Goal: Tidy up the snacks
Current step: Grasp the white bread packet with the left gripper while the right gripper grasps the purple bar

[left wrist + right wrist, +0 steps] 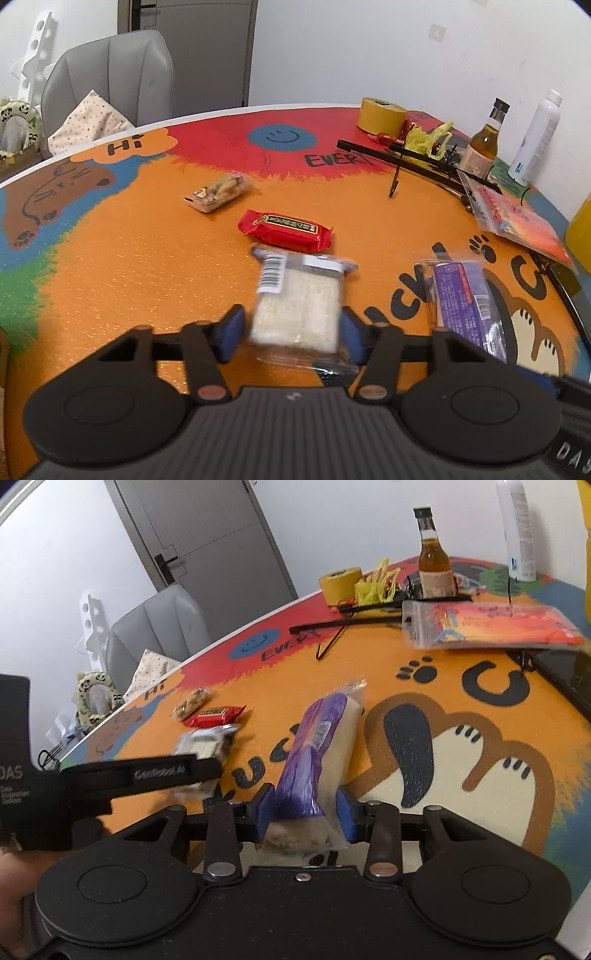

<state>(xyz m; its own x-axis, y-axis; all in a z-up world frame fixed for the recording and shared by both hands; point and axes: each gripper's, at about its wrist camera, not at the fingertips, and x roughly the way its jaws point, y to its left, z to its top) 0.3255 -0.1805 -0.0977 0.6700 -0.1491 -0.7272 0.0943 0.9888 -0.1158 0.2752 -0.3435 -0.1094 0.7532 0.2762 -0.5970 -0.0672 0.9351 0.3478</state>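
Observation:
My left gripper (291, 332) has its blue pads (232, 330) on both sides of a clear-wrapped white rice cracker pack (299, 299), held just above the table; the pack is blurred. My right gripper (304, 812) is shut on a purple-and-white snack pack (321, 746), which also shows in the left wrist view (465, 306). A red snack bar (284, 229) and a clear cookie pack (219, 192) lie further out on the orange table (129, 258). The left gripper's body (140, 773) shows in the right wrist view, covering part of the cracker pack (201, 744).
At the table's far right stand a yellow tape roll (380, 115), a yellow plastic bag (424, 140), a black wire rack (406, 158), a brown bottle (484, 142), a white spray bottle (535, 136) and a zip bag with orange contents (517, 221). A grey chair (110, 85) stands behind.

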